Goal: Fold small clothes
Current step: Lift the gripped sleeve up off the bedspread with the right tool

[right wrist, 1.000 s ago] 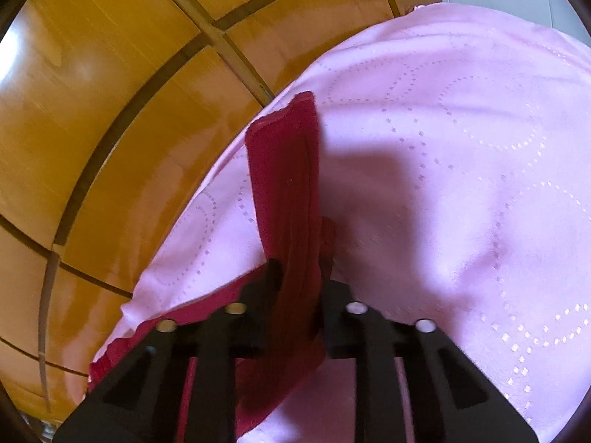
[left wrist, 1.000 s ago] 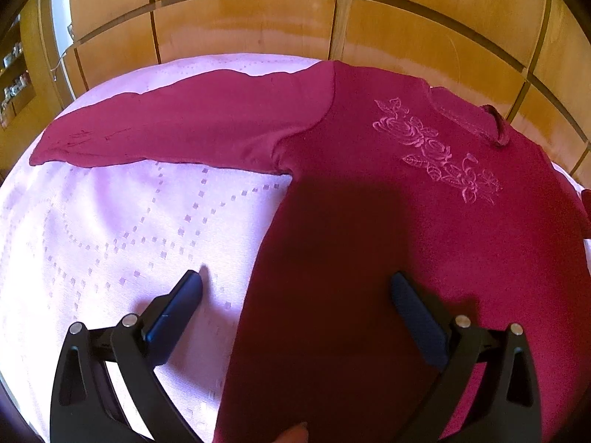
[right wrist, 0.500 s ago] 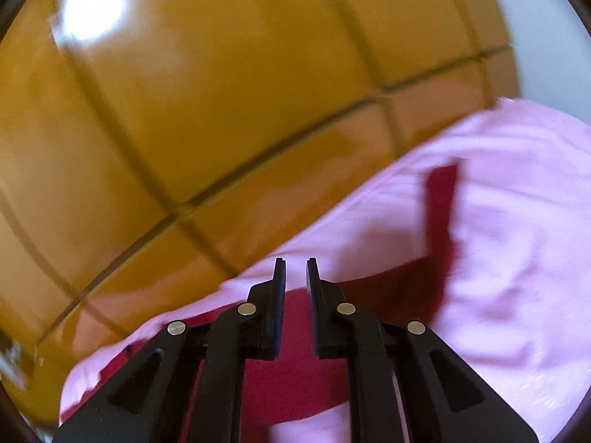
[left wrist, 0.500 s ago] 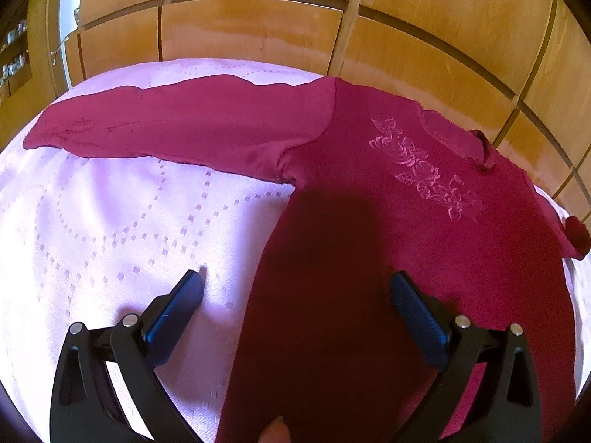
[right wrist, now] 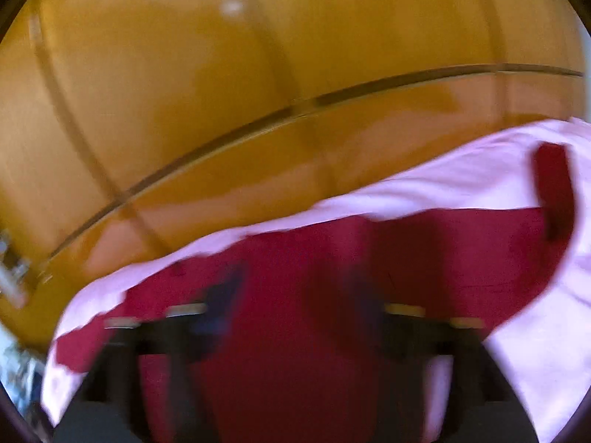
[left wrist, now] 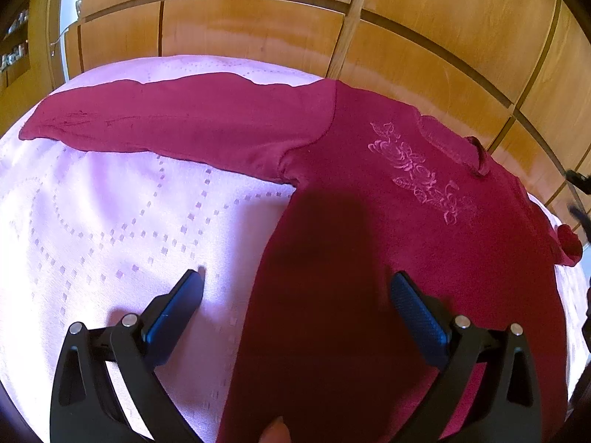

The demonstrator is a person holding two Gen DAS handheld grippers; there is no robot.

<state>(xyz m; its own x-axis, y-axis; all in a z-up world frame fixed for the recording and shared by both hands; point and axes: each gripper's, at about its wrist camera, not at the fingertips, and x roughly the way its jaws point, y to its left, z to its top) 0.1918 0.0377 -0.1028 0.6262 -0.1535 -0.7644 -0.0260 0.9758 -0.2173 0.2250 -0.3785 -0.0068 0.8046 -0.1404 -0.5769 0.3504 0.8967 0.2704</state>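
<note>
The dark red top [left wrist: 388, 258] lies face up on a pink bedspread [left wrist: 110, 240], filling the centre and right of the left view, one sleeve [left wrist: 184, 118] stretched to the upper left; soft, light, limp knit, it likely sags when lifted, so take cuff or hem; left gripper [left wrist: 295, 297] jaws wide, empty; right gripper [right wrist: 295, 291], blurred, jaws just opened wide, gripping nothing.

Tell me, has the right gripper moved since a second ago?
Yes. The right gripper has let go of the sleeve and swung left of it, over the sweater, its jaws just opened, holding nothing.
</note>
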